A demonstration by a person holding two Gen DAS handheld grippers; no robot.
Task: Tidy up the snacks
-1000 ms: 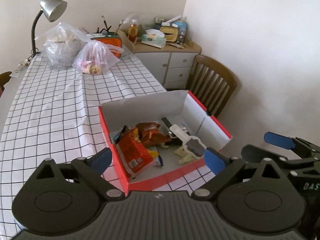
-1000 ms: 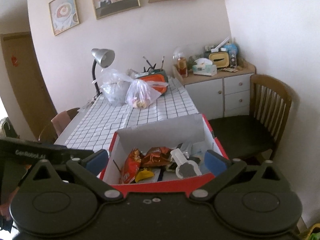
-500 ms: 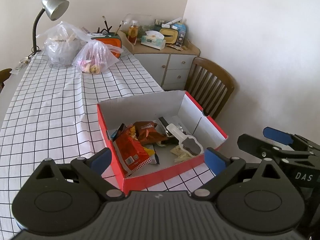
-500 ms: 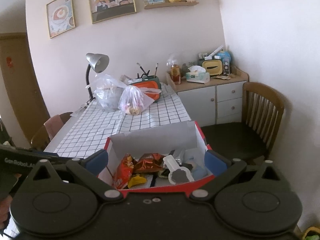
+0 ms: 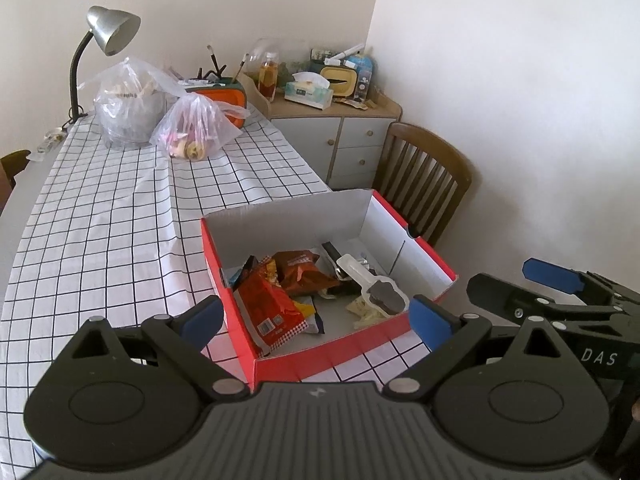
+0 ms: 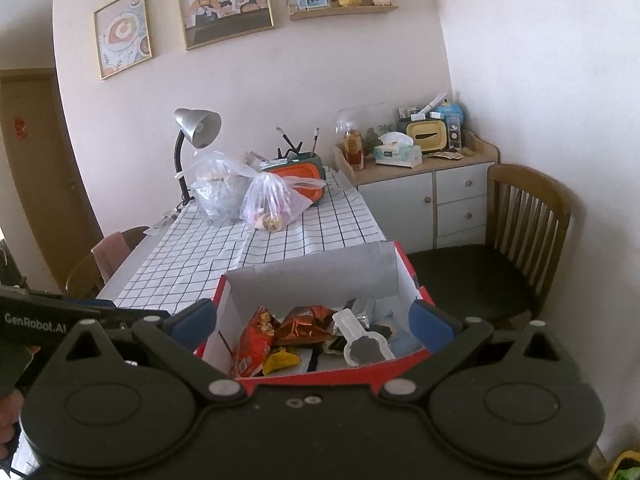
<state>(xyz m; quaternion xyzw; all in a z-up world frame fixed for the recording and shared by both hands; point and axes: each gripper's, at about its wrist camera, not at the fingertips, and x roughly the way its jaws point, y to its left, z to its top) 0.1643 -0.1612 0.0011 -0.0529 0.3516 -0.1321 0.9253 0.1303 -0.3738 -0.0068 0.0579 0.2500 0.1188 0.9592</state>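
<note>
At the bottom of the left wrist view, our left gripper (image 5: pixel 316 318) is spread wide with nothing between its blue-tipped fingers. Our right gripper (image 6: pixel 313 320) fills the bottom of the right wrist view, equally wide and empty.

Just beyond both sits a red cardboard box (image 5: pixel 288 360) at the near right corner of the checked tablecloth (image 5: pixel 100 232), in the centre of the frame. Inside lie the snacks: a red snack bag (image 5: pixel 270 308) against the left wall, an orange-brown packet (image 5: pixel 304 274) behind it, and a clear packet with a dark paw shape (image 5: pixel 378 292) to the right.

Farther up, left of centre, stand two clear plastic bags (image 5: pixel 196 128) and a silver desk lamp (image 5: pixel 112 32). At right are a wooden chair (image 5: pixel 424 176) and a cabinet (image 5: pixel 340 136).
</note>
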